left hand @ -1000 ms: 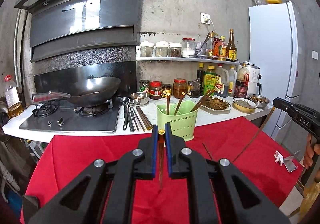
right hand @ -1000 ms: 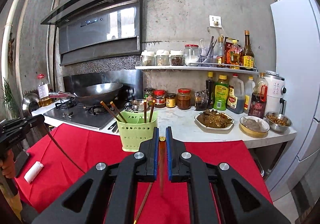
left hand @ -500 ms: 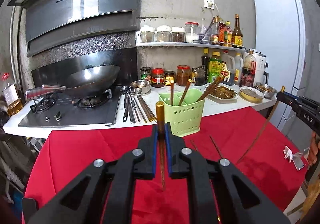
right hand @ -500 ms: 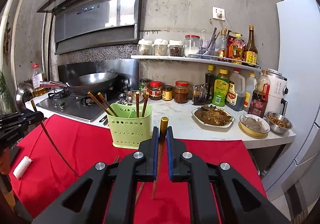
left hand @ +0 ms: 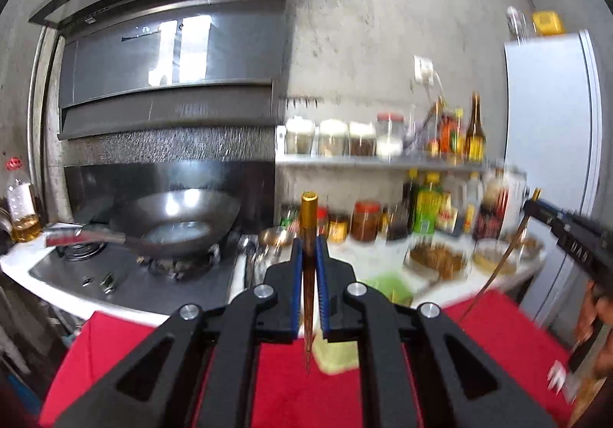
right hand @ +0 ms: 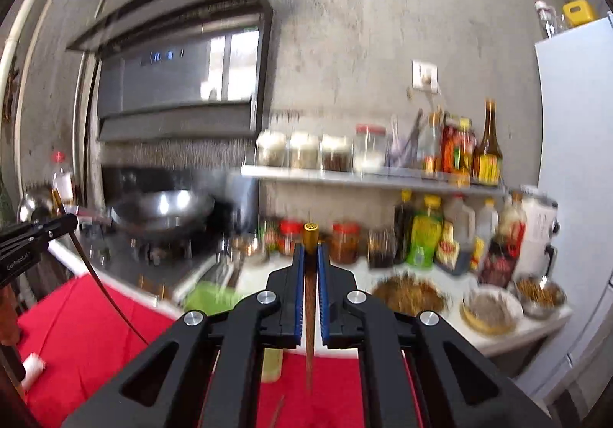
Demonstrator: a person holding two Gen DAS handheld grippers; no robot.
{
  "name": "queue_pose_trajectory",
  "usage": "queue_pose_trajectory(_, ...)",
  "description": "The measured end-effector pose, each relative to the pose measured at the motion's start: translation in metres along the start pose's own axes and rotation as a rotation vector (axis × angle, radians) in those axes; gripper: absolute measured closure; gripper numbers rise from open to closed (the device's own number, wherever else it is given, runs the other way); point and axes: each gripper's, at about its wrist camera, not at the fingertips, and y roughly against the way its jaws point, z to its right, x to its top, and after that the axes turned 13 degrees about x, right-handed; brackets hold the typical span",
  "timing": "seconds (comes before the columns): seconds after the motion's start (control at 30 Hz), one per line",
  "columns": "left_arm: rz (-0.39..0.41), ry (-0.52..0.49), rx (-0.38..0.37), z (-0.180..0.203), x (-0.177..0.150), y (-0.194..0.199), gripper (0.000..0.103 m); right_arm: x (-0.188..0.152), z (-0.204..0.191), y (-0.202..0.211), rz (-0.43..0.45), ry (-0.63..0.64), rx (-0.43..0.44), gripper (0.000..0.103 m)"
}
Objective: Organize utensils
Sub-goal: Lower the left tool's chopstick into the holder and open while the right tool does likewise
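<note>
My left gripper (left hand: 309, 248) is shut on a brown chopstick with a gold cap (left hand: 308, 206), held upright, tip down over the red cloth (left hand: 126, 343). The green utensil holder (left hand: 387, 284) sits just beyond, mostly hidden by the fingers. My right gripper (right hand: 311, 255) is likewise shut on a gold-capped chopstick (right hand: 310, 232); the holder (right hand: 208, 298) lies low to its left. In each view the other gripper shows at the edge, the right one (left hand: 536, 204) and the left one (right hand: 65, 223), each gripping its slanted chopstick. A loose chopstick (right hand: 277, 410) lies on the cloth.
A wok (left hand: 176, 229) sits on the stove (left hand: 130, 282) at the left. Jars, sauce bottles (right hand: 423, 236) and dishes of food (right hand: 408, 294) crowd the white counter; a shelf (right hand: 364, 177) runs above. A white fridge (left hand: 551, 160) stands at the right. A white roll (right hand: 32, 376) lies on the cloth.
Both grippers have risen and moved forward toward the counter, each still holding its chopstick. The green holder has dropped low behind the fingers, and the picture is now motion-blurred.
</note>
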Motion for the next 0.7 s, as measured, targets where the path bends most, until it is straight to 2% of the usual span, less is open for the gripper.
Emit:
queue_pose_trajectory(0.13,0.071,0.058,-0.033,0.0,0.033,-0.011,0.096,0.033,0.002,-0.011,0.097,-0.015,0.025,0.096)
queue_pose_trajectory(0.27,0.078,0.084,-0.064,0.011,0.046,-0.034,0.096,0.041,0.001,-0.031,0.114,-0.045,0.096,0.096)
queue_pose_trajectory(0.47,-0.011,0.059,-0.098,0.033,0.024,-0.08,0.096,0.012,-0.007,-0.076,0.005,-0.037,0.133,0.096)
queue_pose_trajectory(0.7,-0.103,0.066,-0.099,0.034,-0.006,-0.116,0.096,-0.016,-0.006,-0.101,-0.091,-0.046,0.128,0.094)
